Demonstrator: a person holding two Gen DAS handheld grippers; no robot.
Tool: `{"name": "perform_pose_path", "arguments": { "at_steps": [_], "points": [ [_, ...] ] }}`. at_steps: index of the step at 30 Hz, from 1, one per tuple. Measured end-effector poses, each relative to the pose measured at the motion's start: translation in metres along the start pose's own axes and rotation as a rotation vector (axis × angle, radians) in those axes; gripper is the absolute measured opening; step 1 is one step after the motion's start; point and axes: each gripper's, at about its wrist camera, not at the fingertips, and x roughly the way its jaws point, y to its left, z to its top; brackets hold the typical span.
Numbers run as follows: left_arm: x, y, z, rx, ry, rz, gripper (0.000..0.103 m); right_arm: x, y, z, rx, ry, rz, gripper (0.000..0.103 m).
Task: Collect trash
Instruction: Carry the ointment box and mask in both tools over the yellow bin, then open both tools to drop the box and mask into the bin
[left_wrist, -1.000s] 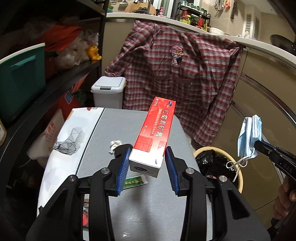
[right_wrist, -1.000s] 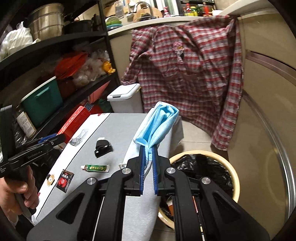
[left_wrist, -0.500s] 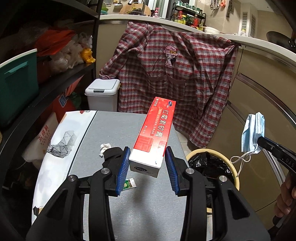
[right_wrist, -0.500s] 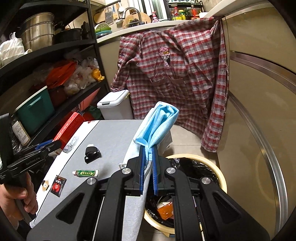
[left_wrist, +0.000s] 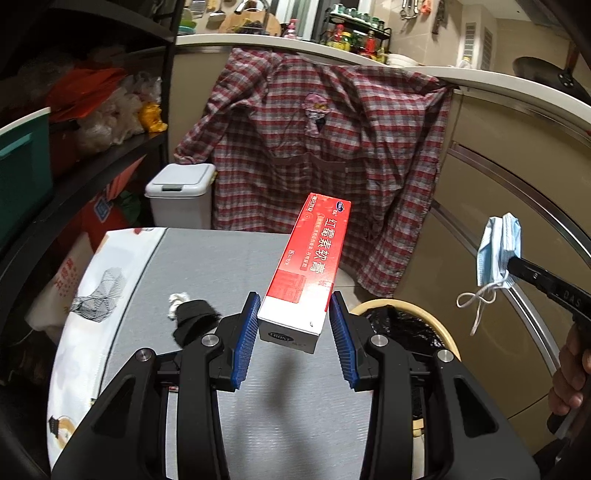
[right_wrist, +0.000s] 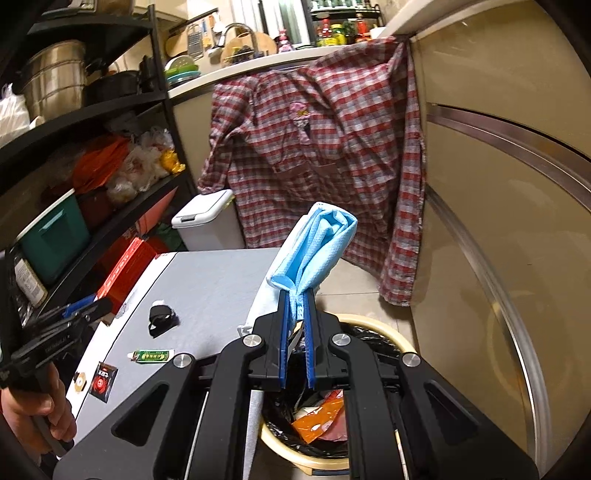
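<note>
between the left jaws, the red box (left_wrist: 312, 266) sits clamped.

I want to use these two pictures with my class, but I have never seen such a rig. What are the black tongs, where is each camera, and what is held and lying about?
No robot: a person holds a two-finger gripper in each hand, with a camera on each looking along its fingers. The left gripper clamps a red box. The right gripper pinches a blue face mask over a lined bin. On the grey table lie a small tube, a black scrap and a red sachet.
</note>
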Motion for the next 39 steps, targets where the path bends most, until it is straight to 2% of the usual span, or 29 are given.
{"name": "perform_pose_path", "arguments": {
  "at_steps": [14, 20, 33, 35, 36, 37, 38, 39],
  "points": [
    [0.023, -0.057, -0.013, 0.066, 0.026, -0.090, 0.038, -0.006, -0.029, 0.000, 0.007, 0.029, -0.066, 0.008],
    [0.038, -0.085, -0.023, 0.118, 0.050, -0.125, 0.038, 0.005, -0.036, -0.005, 0.010, 0.069, -0.084, 0.008],
    [0.055, -0.108, -0.025, 0.139, 0.076, -0.153, 0.039, 0.017, -0.043, -0.009, 0.009, 0.098, -0.102, 0.008],
    [0.056, -0.112, -0.025, 0.139, 0.077, -0.163, 0.039, 0.017, -0.043, -0.009, 0.010, 0.098, -0.104, 0.010],
    [0.057, -0.113, -0.024, 0.140, 0.079, -0.170, 0.039, 0.017, -0.044, -0.009, 0.014, 0.096, -0.108, 0.014],
    [0.058, -0.115, -0.024, 0.142, 0.083, -0.178, 0.041, 0.017, -0.045, -0.009, 0.020, 0.094, -0.118, 0.020],
    [0.058, -0.116, -0.024, 0.142, 0.083, -0.184, 0.043, 0.017, -0.047, -0.009, 0.029, 0.093, -0.126, 0.033],
    [0.058, -0.117, -0.024, 0.141, 0.082, -0.187, 0.053, 0.016, -0.049, -0.009, 0.036, 0.091, -0.125, 0.036]
  ]
}}
